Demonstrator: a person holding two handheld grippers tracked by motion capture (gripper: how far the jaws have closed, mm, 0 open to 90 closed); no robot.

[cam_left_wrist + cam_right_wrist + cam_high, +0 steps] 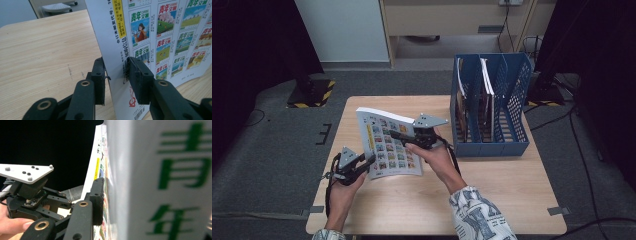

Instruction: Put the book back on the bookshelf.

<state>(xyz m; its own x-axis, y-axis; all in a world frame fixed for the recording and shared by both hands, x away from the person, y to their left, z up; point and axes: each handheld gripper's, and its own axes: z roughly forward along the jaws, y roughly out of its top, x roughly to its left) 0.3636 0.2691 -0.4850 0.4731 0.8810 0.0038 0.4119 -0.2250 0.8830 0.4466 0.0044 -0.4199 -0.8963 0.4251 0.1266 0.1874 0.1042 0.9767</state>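
Note:
A thick white book [387, 142] with a grid of small colour pictures on its cover is held tilted above the wooden table [492, 190]. My left gripper [371, 160] is shut on its lower left corner; in the left gripper view the jaws [115, 72] pinch the book [160, 37] at the spine. My right gripper [397, 135] is shut on the book's right edge. In the right gripper view one jaw of the right gripper [110, 200] presses the cover of the book [162, 182], and the book hides the other jaw. The left gripper [68, 206] shows beyond.
A blue three-slot file rack [492, 107] stands at the table's right rear, with upright books [486, 85] in its left and middle slots. Bare tabletop [45, 50] lies left of the book. Dark floor and cables surround the table.

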